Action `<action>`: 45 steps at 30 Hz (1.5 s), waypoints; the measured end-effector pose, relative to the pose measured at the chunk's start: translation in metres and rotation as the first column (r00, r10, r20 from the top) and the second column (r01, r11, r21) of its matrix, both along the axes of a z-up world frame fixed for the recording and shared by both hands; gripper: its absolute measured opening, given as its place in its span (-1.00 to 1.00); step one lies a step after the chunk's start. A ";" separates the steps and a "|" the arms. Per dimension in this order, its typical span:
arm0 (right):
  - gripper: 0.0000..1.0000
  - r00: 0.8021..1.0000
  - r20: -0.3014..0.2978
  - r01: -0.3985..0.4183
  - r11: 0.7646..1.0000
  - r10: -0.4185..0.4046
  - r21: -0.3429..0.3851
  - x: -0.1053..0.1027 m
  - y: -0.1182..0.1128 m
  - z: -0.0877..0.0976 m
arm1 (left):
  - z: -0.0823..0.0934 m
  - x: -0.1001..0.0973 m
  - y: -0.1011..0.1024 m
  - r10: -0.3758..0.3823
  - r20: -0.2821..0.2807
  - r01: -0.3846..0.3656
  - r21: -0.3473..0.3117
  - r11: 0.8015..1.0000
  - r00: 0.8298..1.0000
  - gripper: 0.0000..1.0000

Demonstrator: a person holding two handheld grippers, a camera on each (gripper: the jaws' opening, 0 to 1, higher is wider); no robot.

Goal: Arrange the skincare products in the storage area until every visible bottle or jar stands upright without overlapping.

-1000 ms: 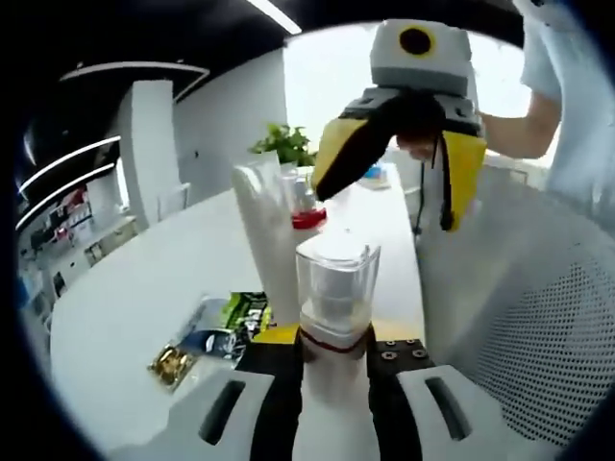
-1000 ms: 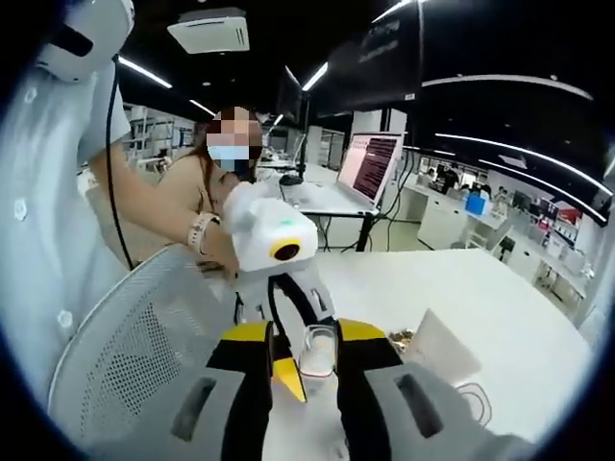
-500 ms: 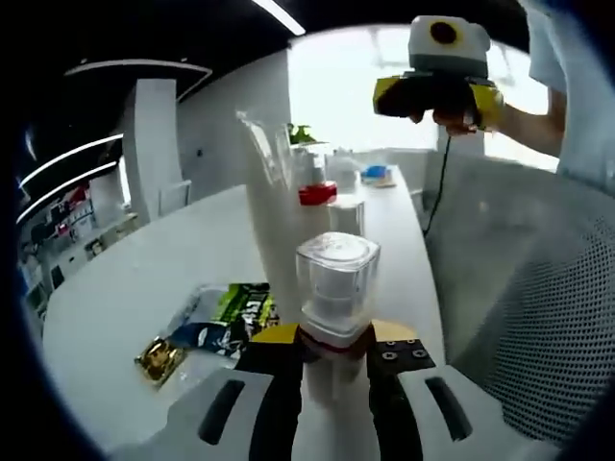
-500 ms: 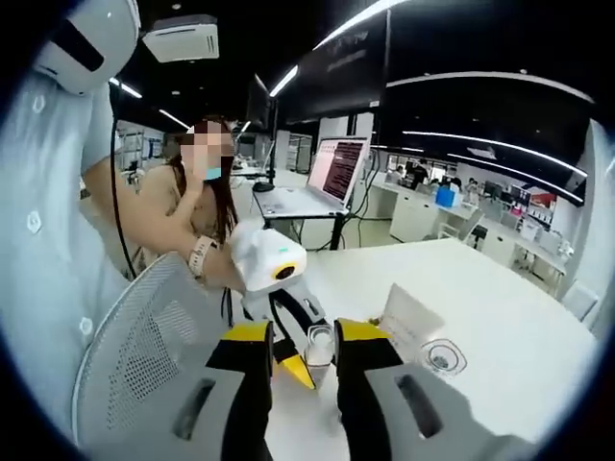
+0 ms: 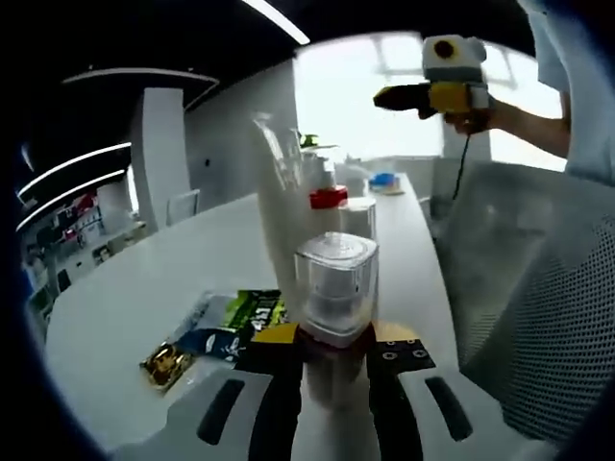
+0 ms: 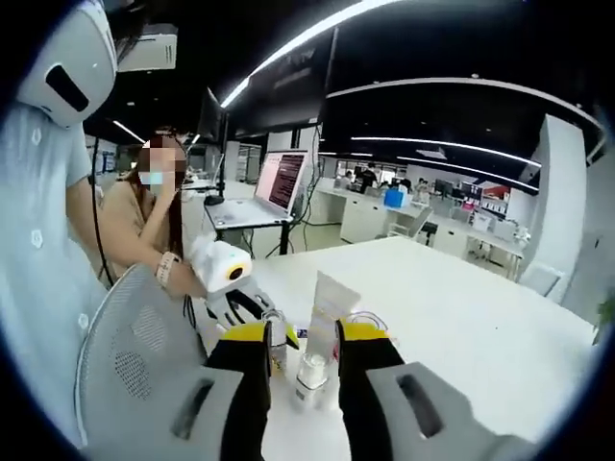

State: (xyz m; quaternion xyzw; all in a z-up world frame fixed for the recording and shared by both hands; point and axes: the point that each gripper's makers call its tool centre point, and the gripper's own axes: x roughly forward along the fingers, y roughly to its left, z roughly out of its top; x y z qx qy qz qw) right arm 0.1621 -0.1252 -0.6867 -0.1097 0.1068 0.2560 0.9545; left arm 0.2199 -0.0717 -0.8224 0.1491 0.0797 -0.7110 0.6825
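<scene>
White table [image 5: 135,288] carries all products. Mesh chair back [image 5: 538,317] at table edge. Tall white tube [image 5: 279,221] upright, just behind clear square-capped bottle [image 5: 334,293]. Left gripper [image 5: 332,370] clamped on that bottle, upright. Red-capped jar [image 5: 329,198] farther back. Snack packets [image 5: 216,331] flat on table, beside left jaw. Right gripper [image 6: 303,370] raised off table, jaws apart, holding nothing; small white bottle [image 6: 309,376] stands beyond, seen between them.

Left gripper [image 5: 332,384] yellow-black jaws, white body, screws
</scene>
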 end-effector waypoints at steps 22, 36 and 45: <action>-0.36 0.994 -0.070 0.088 0.996 -0.086 0.020 -0.005 -0.015 -0.028 | 0.000 0.000 -0.004 -0.020 0.056 0.020 0.000 1.000 0.998 -0.56; -0.35 0.995 -0.070 0.077 0.997 -0.075 0.023 -0.005 -0.011 -0.026 | -0.001 0.006 0.005 0.010 -0.005 -0.011 -0.030 0.999 1.000 -0.55; -0.35 0.995 -0.057 0.078 0.997 -0.076 0.024 -0.005 -0.011 -0.022 | -0.008 0.015 0.002 0.037 -0.059 -0.036 0.018 0.999 0.998 -0.56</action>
